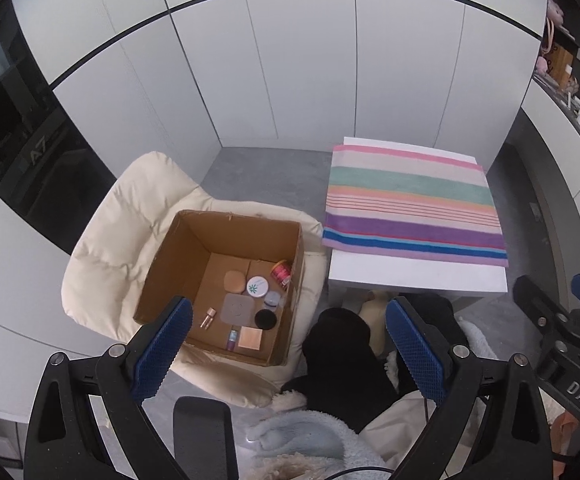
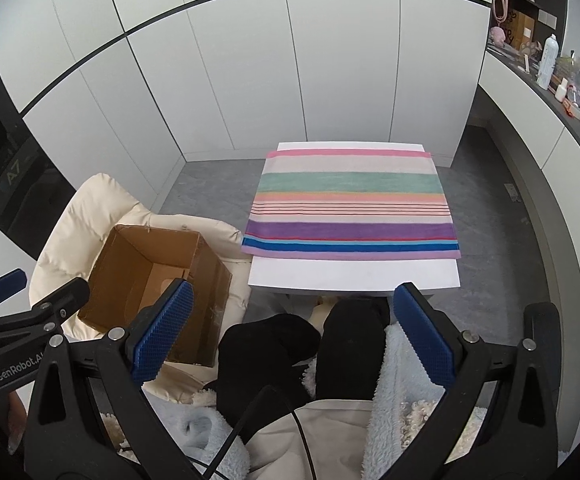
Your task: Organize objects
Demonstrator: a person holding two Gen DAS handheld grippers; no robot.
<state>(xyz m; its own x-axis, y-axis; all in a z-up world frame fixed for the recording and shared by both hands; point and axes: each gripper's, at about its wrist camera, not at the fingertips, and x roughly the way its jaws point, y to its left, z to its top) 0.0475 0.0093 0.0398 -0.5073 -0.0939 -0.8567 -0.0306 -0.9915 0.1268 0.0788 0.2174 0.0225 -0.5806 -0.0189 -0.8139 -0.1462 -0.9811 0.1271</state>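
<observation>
Box: a cardboard box (image 1: 226, 280) stood open on a cream padded chair (image 1: 110, 236), just left of the bench, within easy reach of the seated person.
Contents: small cosmetics lay flat on the box floor: a round white tin (image 1: 257, 286), a grey square case (image 1: 238, 311), a black round compact (image 1: 266, 319), a peach square (image 1: 250, 337), a red-pink jar (image 1: 281, 271) against the right wall, and a slim tube (image 1: 207, 317). They sat close together, several touching.
Bench: a white bench (image 2: 353, 274) carried a striped towel (image 2: 349, 204) spread flat, nothing resting on it, perhaps as a soft working surface.
Left hand-held gripper (image 1: 288, 352): fingers spread wide, holding nothing, hovering above the box's near edge and the person's knees.
Right hand-held gripper (image 2: 290, 340): likewise wide apart and empty, aimed at the bench front.
Stage: I judged it ambiguous; items in the box with a bare towel fitted either a finished packing or a laying-out waiting to happen.
</observation>
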